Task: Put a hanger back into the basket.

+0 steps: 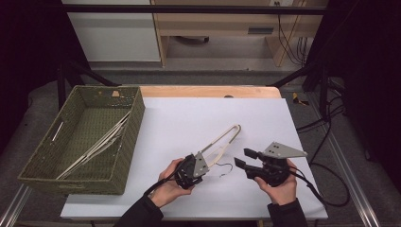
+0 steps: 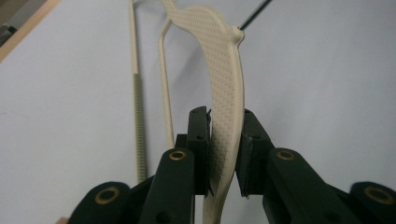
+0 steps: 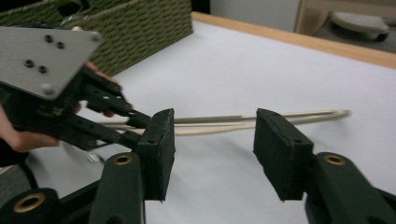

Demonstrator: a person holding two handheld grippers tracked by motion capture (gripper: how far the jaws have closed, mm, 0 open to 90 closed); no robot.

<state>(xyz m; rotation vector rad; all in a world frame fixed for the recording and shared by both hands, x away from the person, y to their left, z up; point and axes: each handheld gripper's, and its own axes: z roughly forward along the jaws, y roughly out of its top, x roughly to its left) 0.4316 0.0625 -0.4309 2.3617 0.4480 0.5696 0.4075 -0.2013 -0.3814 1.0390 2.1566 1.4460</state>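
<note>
Since the left gripper [image 2: 223, 154] is already pinching the broad textured shoulder of the cream clothes hanger [image 1: 222, 142] lying mid-table on the white sheet [image 1: 189, 118], I'd keep that clamp square and lift level toward the green wicker basket [image 1: 127, 156], I guess. Right gripper [image 3: 212, 149] hovers beside it, jaws spread, aimed left.

1. High view: white table sheet [image 1: 198, 118] lit evenly from above, bright; frame edges left & right v. dark.
2. Left gripper view: soft shadows, bottom of frame blurry.
3. Right gripper view: top & left of frame blurred.
</note>
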